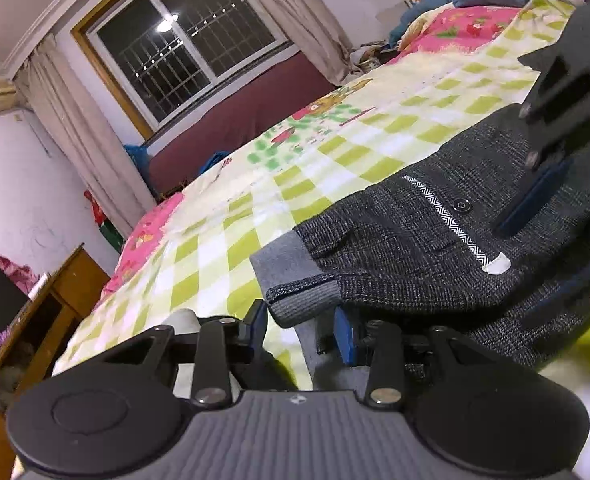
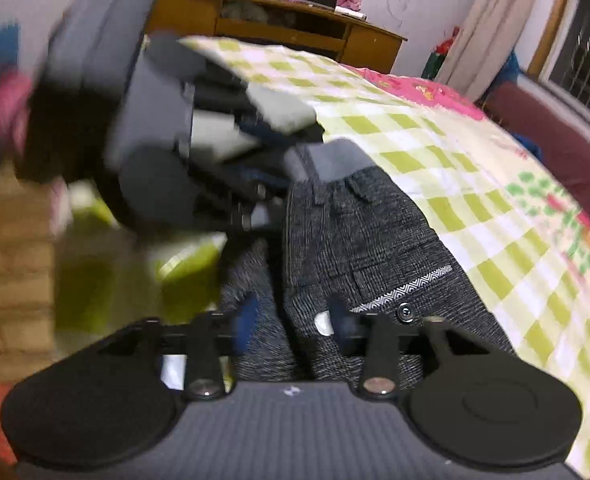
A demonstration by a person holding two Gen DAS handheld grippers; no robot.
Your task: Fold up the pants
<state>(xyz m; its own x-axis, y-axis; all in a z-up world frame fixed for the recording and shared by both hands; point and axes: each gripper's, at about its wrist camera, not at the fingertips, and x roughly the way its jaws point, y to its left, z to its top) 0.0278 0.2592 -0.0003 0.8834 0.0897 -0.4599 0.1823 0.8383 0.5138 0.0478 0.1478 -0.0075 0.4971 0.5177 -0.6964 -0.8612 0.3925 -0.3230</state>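
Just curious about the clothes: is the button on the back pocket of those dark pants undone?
No. The button sits fastened on the patterned pocket trim of the pants, and the pocket lies flat and closed.

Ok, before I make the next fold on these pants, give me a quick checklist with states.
1. Pants lying on the checked bedspread: ok.
2. Left hand-held gripper at the grey waistband, jaws apart, not clamped: not ok.
3. Right hand-held gripper jaws apart over the fabric, no grip: not ok.
4. Back pocket button facing up: ok.
5. Legs lying flat and aligned: cannot tell, out of view.
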